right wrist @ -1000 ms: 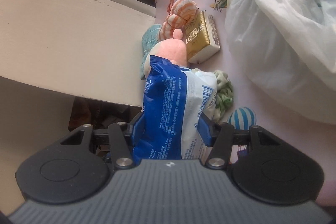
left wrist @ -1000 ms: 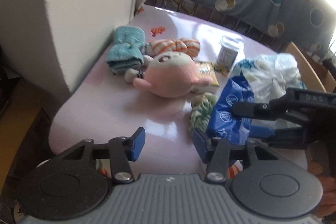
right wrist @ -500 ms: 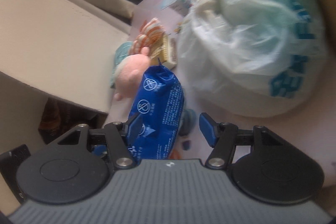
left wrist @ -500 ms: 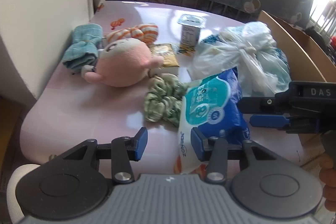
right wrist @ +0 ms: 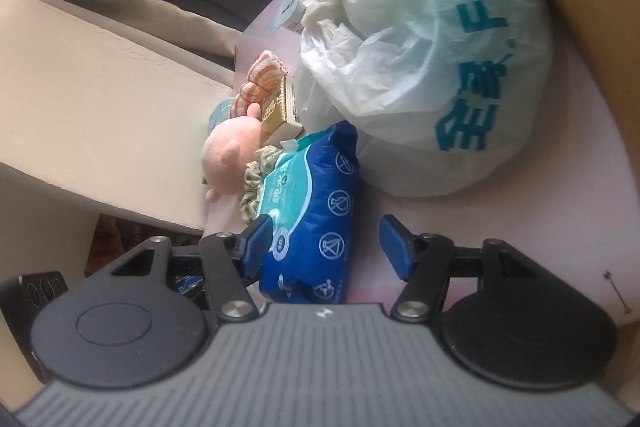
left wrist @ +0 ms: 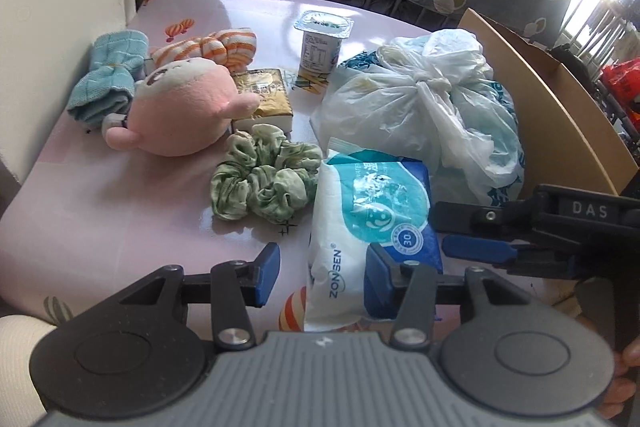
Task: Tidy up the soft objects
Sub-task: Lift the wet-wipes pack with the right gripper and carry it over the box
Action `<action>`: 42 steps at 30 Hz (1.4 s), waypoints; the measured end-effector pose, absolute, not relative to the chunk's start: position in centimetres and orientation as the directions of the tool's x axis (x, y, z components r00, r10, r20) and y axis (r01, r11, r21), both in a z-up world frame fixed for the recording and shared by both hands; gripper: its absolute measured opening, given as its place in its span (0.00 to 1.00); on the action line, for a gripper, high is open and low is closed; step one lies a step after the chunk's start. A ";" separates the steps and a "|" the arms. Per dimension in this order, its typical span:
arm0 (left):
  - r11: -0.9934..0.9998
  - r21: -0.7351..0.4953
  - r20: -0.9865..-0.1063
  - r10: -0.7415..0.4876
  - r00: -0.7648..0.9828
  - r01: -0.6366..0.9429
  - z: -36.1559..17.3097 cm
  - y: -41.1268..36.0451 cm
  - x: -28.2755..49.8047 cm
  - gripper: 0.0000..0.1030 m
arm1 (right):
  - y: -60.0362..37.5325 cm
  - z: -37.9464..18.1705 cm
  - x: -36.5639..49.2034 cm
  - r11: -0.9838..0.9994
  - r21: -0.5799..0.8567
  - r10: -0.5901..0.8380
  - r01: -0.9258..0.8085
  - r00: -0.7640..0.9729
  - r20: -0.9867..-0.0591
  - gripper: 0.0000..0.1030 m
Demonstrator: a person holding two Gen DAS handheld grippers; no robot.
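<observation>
your right gripper jaws are spread, wipes pack lying loose between them on the tabletop, long axis along the fingers. left gripper jaws also apart, pack just ahead-right. right is nearer.

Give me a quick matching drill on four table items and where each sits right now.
Items:
1. scrunchie
2. wipes pack
3. yogurt cup
4. teal cloth

Places:
A. at the far side, upright
B. leftmost, behind the pink plush
C. next to the tied plastic bag, nearest the camera
D. in the middle, between plush and wipes pack

Pairs: 1-D, 2-C, 3-A, 4-B
</observation>
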State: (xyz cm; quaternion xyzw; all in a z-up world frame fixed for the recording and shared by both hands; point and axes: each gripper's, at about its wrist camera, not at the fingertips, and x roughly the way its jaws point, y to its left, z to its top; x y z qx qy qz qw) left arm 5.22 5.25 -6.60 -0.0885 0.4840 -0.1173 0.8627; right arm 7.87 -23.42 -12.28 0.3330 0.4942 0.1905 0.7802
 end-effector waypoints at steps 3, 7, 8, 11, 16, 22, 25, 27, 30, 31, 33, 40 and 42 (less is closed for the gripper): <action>0.945 -0.302 -0.813 -0.324 0.484 0.126 -7.0 5.3 6.1 0.48 | -21.9 -13.5 9.2 0.694 0.718 0.634 0.056 0.424 -0.647 0.51; 0.923 -0.359 -0.810 -0.380 0.447 0.135 -7.5 5.4 7.2 0.48 | -21.1 -14.3 9.6 0.684 0.727 0.644 0.067 0.412 -0.644 0.46; 0.917 -0.377 -0.807 -0.396 0.438 0.134 -7.7 5.4 7.4 0.48 | -21.1 -14.5 9.7 0.677 0.732 0.649 0.073 0.410 -0.641 0.45; 0.913 -0.388 -0.809 -0.404 0.426 0.129 -7.9 5.3 7.9 0.46 | -20.9 -14.8 10.0 0.659 0.747 0.659 0.093 0.409 -0.632 0.41; 0.909 -0.395 -0.807 -0.413 0.422 0.135 -7.7 5.3 7.5 0.41 | -20.9 -14.3 9.6 0.652 0.753 0.666 0.091 0.407 -0.625 0.34; 0.903 -0.409 -0.802 -0.426 0.420 0.134 -6.6 5.8 5.9 0.37 | -20.3 -13.1 8.5 0.668 0.740 0.665 0.070 0.389 -0.637 0.33; 0.900 -0.413 -0.795 -0.431 0.427 0.138 -5.7 6.1 4.7 0.37 | -20.4 -12.6 7.7 0.655 0.752 0.679 0.074 0.380 -0.628 0.33; 0.900 -0.414 -0.788 -0.429 0.441 0.136 -4.9 6.3 3.9 0.37 | -20.4 -11.9 7.0 0.647 0.760 0.689 0.063 0.378 -0.618 0.33; 0.901 -0.414 -0.774 -0.425 0.469 0.133 -3.4 6.7 2.8 0.37 | -20.0 -10.4 6.5 0.640 0.767 0.700 0.032 0.387 -0.600 0.33; 0.902 -0.411 -0.768 -0.421 0.482 0.134 -2.8 6.7 2.5 0.37 | -19.8 -9.8 6.4 0.639 0.769 0.704 0.016 0.392 -0.593 0.33; 0.906 -0.400 -0.753 -0.412 0.512 0.141 -1.4 6.8 1.9 0.37 | -19.7 -8.4 6.1 0.633 0.774 0.712 -0.015 0.405 -0.574 0.33; 0.912 -0.354 -0.675 -0.402 0.619 0.206 4.4 5.6 1.1 0.38 | -20.6 -2.4 6.0 0.616 0.777 0.725 -0.130 0.477 -0.496 0.33; 0.907 -0.348 -0.651 -0.416 0.634 0.237 5.9 4.5 1.5 0.38 | -21.7 -0.6 6.3 0.622 0.768 0.716 -0.154 0.508 -0.478 0.33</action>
